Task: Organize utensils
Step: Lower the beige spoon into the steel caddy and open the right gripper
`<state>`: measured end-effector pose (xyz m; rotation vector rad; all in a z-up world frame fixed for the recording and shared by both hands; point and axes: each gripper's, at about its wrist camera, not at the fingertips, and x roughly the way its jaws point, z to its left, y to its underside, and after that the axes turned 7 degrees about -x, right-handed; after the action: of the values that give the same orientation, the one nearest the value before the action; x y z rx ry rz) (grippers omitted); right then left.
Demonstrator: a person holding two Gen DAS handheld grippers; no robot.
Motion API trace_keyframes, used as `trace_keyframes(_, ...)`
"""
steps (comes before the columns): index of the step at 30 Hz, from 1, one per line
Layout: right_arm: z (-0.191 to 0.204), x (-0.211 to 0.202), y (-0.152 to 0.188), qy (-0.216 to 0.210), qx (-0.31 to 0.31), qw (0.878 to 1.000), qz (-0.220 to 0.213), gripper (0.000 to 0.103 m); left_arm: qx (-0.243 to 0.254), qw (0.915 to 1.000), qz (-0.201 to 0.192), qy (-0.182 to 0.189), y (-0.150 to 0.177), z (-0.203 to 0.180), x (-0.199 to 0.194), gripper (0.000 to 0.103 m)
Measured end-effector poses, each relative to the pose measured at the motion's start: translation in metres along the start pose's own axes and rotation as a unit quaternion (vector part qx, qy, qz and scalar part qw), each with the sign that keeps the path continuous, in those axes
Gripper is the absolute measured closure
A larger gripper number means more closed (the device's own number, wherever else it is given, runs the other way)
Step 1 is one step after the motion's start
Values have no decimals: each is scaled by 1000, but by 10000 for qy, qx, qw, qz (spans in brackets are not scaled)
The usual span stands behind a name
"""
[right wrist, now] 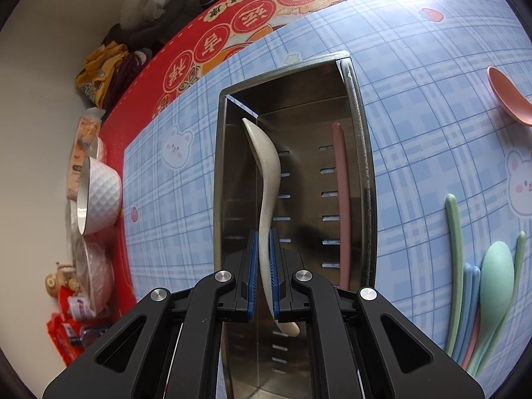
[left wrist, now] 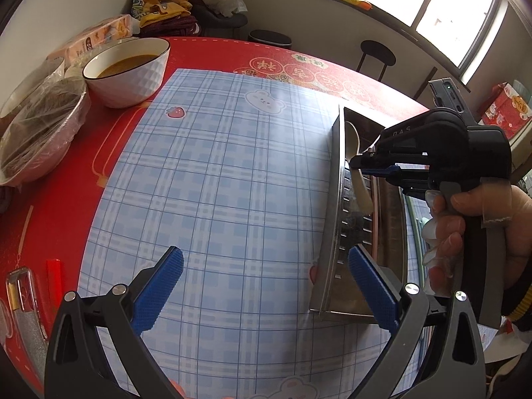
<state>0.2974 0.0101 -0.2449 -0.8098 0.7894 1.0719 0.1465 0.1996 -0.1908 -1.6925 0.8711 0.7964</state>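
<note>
A steel utensil box with slotted floor lies on the blue plaid mat; it also shows in the left wrist view. My right gripper is shut on a cream spoon, holding it over the box's left side; it shows in the left wrist view too, gripping the spoon. A pink chopstick lies inside the box on the right. My left gripper is open and empty above the mat, its right finger beside the box's near end.
To the right of the box lie a green spoon, green, blue and pink sticks and a pink spoon. A white bowl of soup and a plastic-wrapped bowl stand on the red tablecloth at the left.
</note>
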Motion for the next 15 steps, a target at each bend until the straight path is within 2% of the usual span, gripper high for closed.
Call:
trace_keyframes(4, 3, -5, -2, 126, -219, 9997, -21, 94, -43, 9997, -96, 205, 1, -2, -5, 6)
trace_keyframes(6, 6, -12, -2, 163, -381, 9991, -48, 94, -87, 9997, -148, 167, 1, -3, -8, 6)
trace_keyframes(7, 7, -17, -2, 181, -467, 9987, -91, 85, -107, 9997, -179, 148, 0, -3, -9, 6)
trace_keyframes(8, 8, -24, -1, 196, -567, 9980, -178, 65, -126, 9996, -210, 151, -1, -4, -11, 6)
trace_keyframes(9, 10, -33, 1, 223, -691, 9968, -323, 55, -129, 9995, -238, 159, -1, -5, -12, 6)
trace_keyframes(12, 15, -57, 7, 378, -1215, 9896, -669, 46, -118, 9994, -275, 146, -2, -9, -16, 6)
trace_keyframes(15, 16, -81, 19, 539, -1658, 9797, -994, 30, -132, 9994, -250, 216, -1, -15, -18, 6)
